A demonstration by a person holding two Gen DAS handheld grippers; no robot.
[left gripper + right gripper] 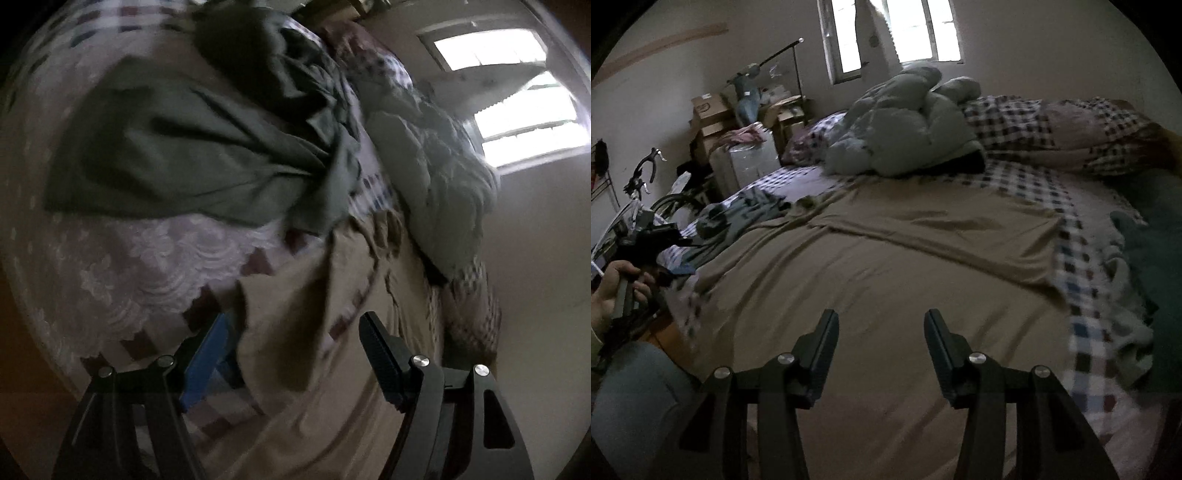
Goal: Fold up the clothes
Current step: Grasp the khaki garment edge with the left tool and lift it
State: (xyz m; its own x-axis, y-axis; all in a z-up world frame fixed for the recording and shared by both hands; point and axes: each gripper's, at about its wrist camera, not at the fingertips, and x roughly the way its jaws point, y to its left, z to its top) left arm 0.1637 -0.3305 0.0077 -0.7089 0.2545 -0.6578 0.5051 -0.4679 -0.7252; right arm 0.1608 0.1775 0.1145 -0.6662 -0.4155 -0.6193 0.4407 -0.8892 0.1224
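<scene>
Right wrist view is showing my right gripper (881, 354) hovering spread apart over the wide tan cloth garment (886, 266) lying flat on the checked bedsheet (1075, 266), while my left gripper (291, 354) is gaping near its edge, rumpled dark green garment (192, 155) beyond.

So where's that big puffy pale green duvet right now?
In the right wrist view the duvet sits bunched at the far end of the bed, below the window, beyond the spread tan garment.

Tan garment (886, 258): matt cloth (probably jersey); fingers (820, 354) matt plastic.
</scene>
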